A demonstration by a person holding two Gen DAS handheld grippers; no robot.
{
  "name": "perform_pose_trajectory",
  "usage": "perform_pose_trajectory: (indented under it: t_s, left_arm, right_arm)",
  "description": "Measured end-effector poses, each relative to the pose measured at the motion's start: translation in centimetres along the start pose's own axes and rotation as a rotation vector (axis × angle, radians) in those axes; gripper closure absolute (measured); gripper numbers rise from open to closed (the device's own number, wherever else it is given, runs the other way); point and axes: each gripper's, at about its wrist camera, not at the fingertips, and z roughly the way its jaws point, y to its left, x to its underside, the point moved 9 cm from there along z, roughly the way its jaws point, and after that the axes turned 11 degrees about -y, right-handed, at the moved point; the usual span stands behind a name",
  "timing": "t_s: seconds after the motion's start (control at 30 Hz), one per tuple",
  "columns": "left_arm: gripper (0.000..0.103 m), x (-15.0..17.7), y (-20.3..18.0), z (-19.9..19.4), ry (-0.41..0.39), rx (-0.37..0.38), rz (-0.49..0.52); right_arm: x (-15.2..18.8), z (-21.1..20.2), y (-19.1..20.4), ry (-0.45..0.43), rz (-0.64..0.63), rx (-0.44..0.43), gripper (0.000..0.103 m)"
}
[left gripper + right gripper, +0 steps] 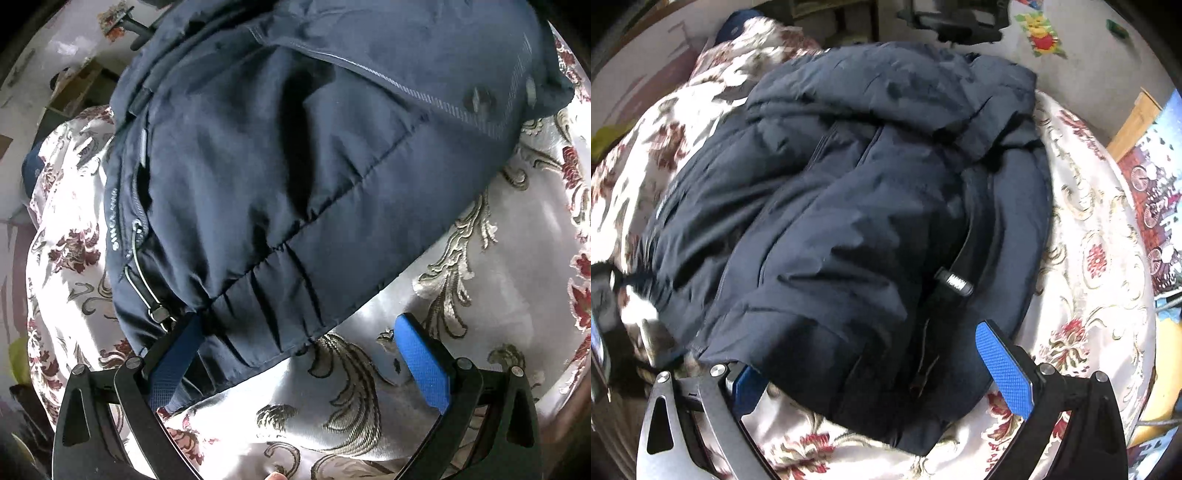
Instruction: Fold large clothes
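Observation:
A large navy padded jacket [295,166] lies bunched on a floral bedspread [480,288]. In the left wrist view my left gripper [295,354] is open, its jaws wide apart; the jacket's hem corner lies between them, over the left blue pad [177,362], while the right pad [421,365] is over bare bedspread. In the right wrist view the jacket [849,206] fills the middle, with a hood at the far side. My right gripper [871,376] is open, and the jacket's near edge lies between its blue pads [1004,369].
The bedspread [1089,258] covers the bed all around the jacket. A drawcord with toggle [147,295] hangs at the jacket's hem. A black tab [955,281] sticks out of the jacket. Furniture and a colourful mat [1156,195] lie beyond the bed's right edge.

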Motion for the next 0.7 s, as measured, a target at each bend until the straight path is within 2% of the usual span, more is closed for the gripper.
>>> perform_pose_trajectory:
  t_s: [0.17, 0.23, 0.33, 0.57, 0.7]
  left_arm:
    - [0.002, 0.5, 0.2, 0.9, 0.019, 0.006, -0.022]
    - [0.002, 0.4, 0.5, 1.2, 0.026, 0.011, -0.024]
    - [0.002, 0.5, 0.7, 1.5, 0.032, 0.017, -0.026]
    - [0.002, 0.3, 3.1, 3.1, 0.028, 0.04, -0.036]
    - [0.002, 0.3, 3.7, 3.1, 0.02, 0.047, -0.045]
  right_arm:
    - [5.2, 2.6, 1.3, 0.083, -0.121, 0.014, 0.0]
    - [7.0, 3.8, 1.5, 0.115, -0.204, 0.069, 0.0]
    - [8.9, 5.7, 1.4, 0.134, -0.375, 0.219, 0.0]
    - [8.0, 6.7, 0.9, 0.056, -0.417, 0.329, 0.0]
    - [6.8, 5.5, -0.9, 0.004, -0.428, 0.463, 0.001]
